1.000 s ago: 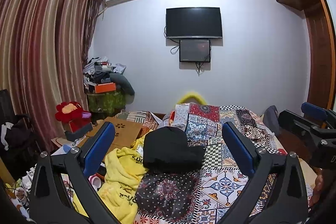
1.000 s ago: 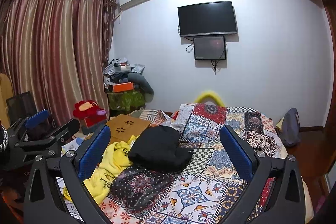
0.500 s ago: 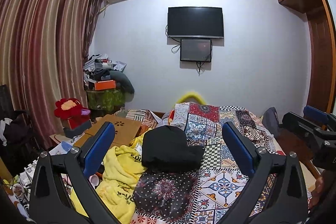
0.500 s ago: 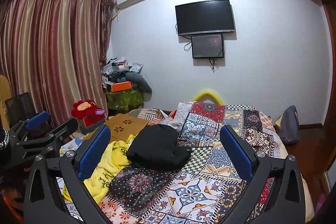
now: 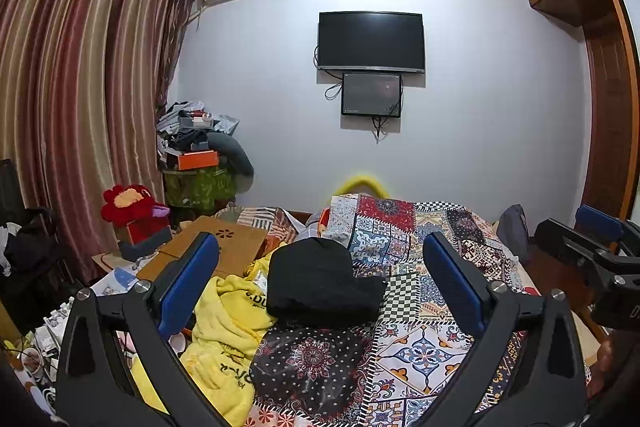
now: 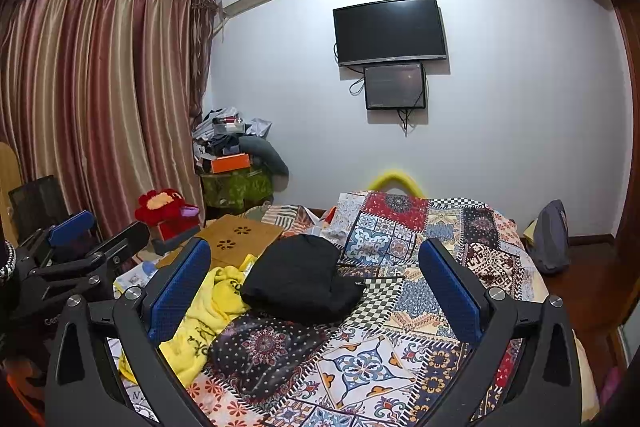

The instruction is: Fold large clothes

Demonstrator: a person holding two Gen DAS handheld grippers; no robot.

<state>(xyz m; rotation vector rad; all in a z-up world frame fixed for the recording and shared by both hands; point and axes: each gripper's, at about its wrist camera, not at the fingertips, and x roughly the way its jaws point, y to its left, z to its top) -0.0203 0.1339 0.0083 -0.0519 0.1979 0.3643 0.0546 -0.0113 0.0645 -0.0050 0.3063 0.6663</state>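
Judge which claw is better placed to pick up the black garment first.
Left, marginally. Both claws are open and empty above the bed, but the black garment lies centred between the left claw; in the right claw view it sits left of centre.

the bed (image 5: 448, 343) had a bright patchwork cover (image 6: 400, 347) with many colours. a black garment (image 5: 320, 285) lay bunched in the middle of it. a yellow garment (image 5: 224, 331) lay crumpled just beside it, touching it, at the left edge. a dark cloth with small flowers (image 6: 260, 351) lay in front of the black one.
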